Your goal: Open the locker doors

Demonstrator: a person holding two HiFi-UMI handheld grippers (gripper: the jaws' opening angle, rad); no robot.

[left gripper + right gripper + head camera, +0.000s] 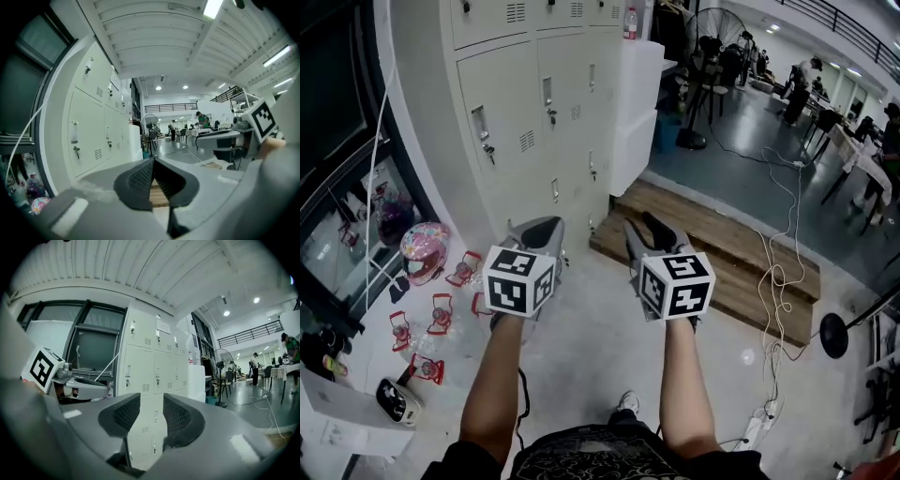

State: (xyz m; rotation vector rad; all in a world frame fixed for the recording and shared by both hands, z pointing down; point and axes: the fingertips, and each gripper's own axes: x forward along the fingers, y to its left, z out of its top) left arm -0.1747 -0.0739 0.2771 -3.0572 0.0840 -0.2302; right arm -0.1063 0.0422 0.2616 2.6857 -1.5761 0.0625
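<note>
Lockers [534, 122]: doors shut, ahead and left of both grippers.
Left gripper [546, 225]: jaws together, empty.
Right gripper [640, 223]: jaws narrowly apart, empty.
Platform [712, 248]: wooden, right of lockers' base.
Helmet [424, 251]: pink, on floor at left.

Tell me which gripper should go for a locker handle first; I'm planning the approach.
Right, probably. The right gripper has its jaws apart, with the locker doors straight ahead between them. The left gripper has jaws together and aims past them toward the hall.
</note>
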